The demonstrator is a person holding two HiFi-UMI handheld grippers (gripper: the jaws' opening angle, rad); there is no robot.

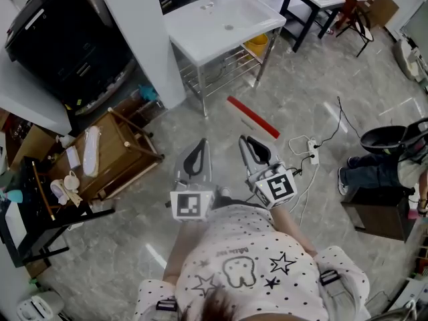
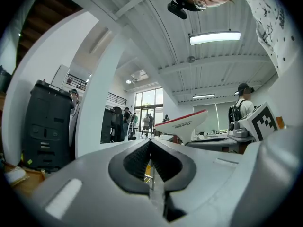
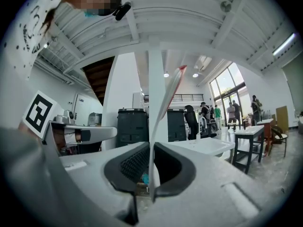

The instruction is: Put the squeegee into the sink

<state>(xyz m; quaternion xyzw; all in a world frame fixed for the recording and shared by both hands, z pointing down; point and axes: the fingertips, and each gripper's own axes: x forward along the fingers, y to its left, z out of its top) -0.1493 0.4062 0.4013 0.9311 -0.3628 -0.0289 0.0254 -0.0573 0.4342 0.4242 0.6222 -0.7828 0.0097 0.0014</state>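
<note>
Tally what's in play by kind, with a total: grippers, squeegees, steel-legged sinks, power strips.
Grippers: 2, left gripper and right gripper
Squeegee: 1, held in the right gripper
Steel-legged sink: 1
Power strip: 1, on the floor
Total: 5

Red-and-white squeegee (image 1: 253,117), white sink (image 1: 200,29), grey marbled floor (image 1: 301,92), black-and-white marker cubes (image 1: 276,187), white shirt (image 1: 227,236) with black dots and stars, black machine (image 1: 60,39), brown wooden stand (image 1: 117,156)
</note>
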